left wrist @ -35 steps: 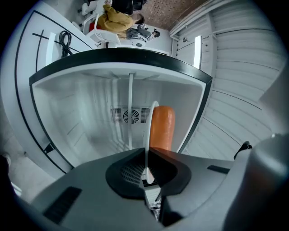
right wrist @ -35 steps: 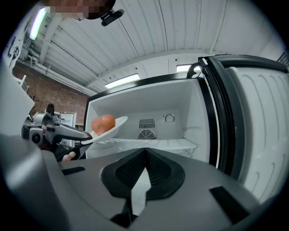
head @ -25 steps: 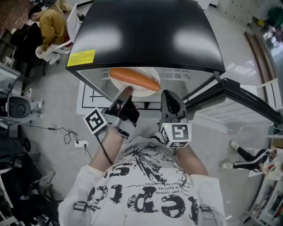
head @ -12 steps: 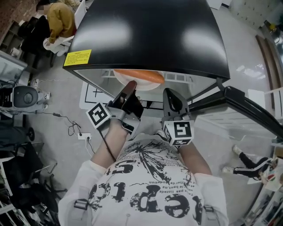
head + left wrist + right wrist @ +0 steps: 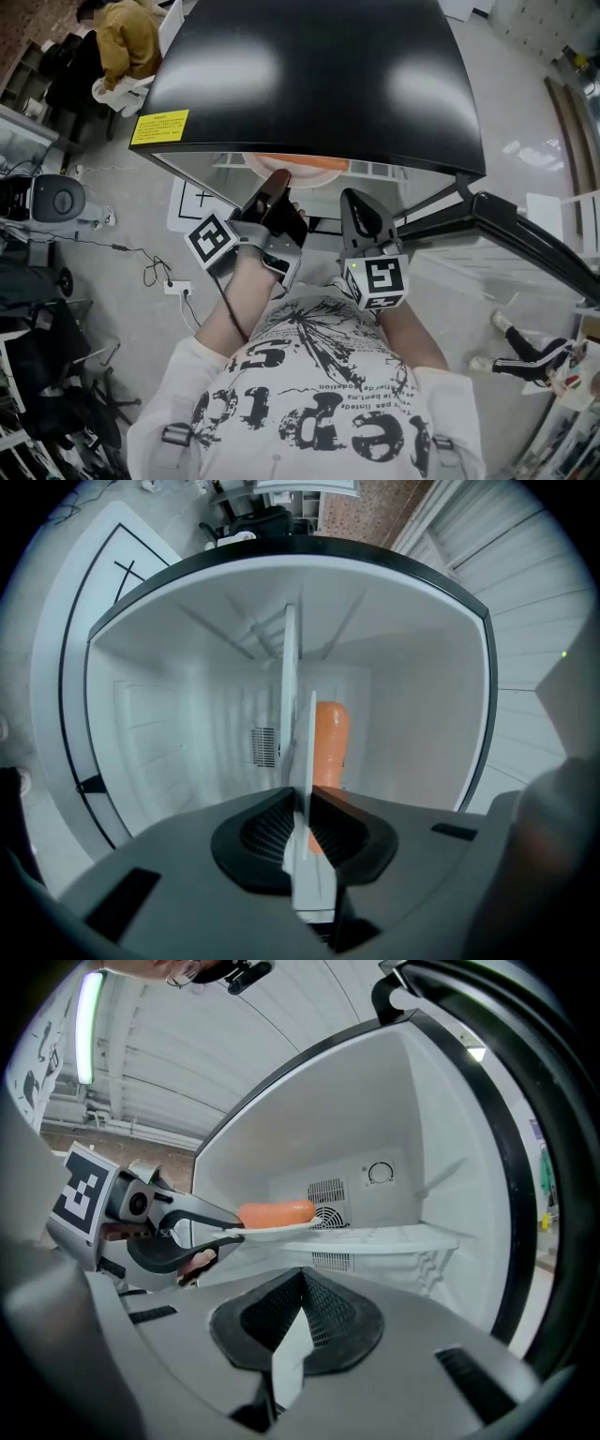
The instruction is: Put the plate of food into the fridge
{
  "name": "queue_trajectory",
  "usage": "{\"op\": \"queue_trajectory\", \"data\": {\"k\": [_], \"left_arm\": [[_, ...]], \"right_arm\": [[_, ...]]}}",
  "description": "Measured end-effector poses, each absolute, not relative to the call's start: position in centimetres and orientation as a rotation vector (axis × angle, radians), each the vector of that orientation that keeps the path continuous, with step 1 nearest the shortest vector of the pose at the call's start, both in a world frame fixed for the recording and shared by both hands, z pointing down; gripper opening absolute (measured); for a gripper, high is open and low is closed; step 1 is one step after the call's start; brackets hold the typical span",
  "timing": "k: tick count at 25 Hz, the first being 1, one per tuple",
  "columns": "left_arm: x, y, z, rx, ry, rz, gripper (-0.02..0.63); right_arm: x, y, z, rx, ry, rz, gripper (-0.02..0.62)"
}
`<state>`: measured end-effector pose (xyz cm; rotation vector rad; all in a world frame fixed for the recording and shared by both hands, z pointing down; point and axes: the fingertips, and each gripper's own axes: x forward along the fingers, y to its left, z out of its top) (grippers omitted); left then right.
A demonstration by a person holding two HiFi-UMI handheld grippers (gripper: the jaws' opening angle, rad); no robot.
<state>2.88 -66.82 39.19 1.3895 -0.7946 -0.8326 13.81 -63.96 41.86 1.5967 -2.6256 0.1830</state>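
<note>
Clamped by its near rim in the shut jaws of the left gripper point(image 5: 275, 180): a round white plate point(image 5: 272, 1233), held level, straight ahead of those jaws, inside the black-topped white fridge point(image 5: 309, 75). On it, a long orange sausage-like piece of food point(image 5: 277, 1213), long axis crosswise to the reach. Just over the white fridge shelf point(image 5: 394, 1238); touching or not, cannot tell. Right gripper point(image 5: 302, 1277) jaws together, empty, alongside. Likely next: lower and release.

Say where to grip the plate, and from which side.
Take the plate by its near rim, from the fridge opening, one jaw above, one below, as the left gripper does: the rim is thin and level, food fills the middle.
</note>
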Motion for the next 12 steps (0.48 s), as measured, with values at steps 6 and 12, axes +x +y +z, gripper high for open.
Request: {"op": "queue_trajectory", "data": {"k": [6,12], "left_arm": [[3.12,-67.67,39.05,1.358,-0.800,-0.836,0.040],[3.08,-67.67,38.37,1.378,-0.842,-0.844,0.067]], "right_arm": [[14.13,-64.35,41.98,1.619,-2.620,0.197,0.000],[14.28,-64.54,41.97,1.630,-2.610,0.200,0.000]]}}
